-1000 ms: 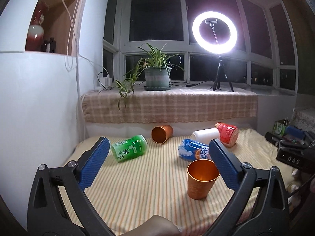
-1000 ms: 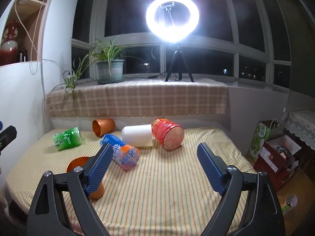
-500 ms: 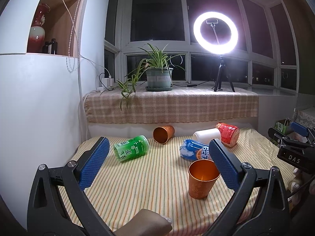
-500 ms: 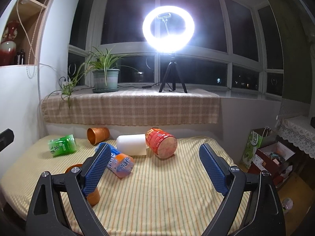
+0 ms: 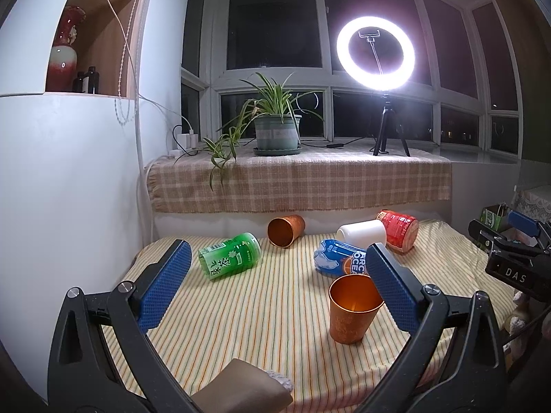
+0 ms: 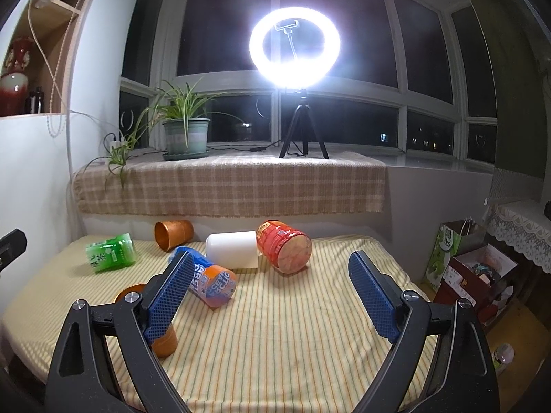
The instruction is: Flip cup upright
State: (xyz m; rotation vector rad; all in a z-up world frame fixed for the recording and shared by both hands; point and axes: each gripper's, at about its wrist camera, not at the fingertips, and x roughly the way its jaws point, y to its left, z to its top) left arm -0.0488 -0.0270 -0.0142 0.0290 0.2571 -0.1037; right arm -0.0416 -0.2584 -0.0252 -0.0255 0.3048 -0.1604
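Note:
A copper cup [image 5: 351,309] stands upright on the striped cloth, just inside my left gripper's right finger; in the right wrist view it [image 6: 162,340] is mostly hidden behind the left finger. A second copper cup [image 5: 286,230] [image 6: 172,234] lies on its side at the back. A green cup [image 5: 230,256] [image 6: 110,253], a blue-orange cup [image 5: 339,258] [image 6: 211,282], a white cup [image 5: 361,234] [image 6: 234,249] and a red cup [image 5: 399,230] [image 6: 284,249] also lie on their sides. My left gripper [image 5: 275,275] is open and empty. My right gripper [image 6: 270,282] is open and empty.
The striped cloth table [image 5: 241,316] meets a white wall on the left. A checked sill behind holds a potted plant [image 5: 275,130] and a ring light [image 5: 375,51]. Boxes and bags [image 6: 478,268] stand off the table's right edge.
Both grippers have pulled back and risen slightly, so the cups sit a little lower and farther in view. The cups have not moved.

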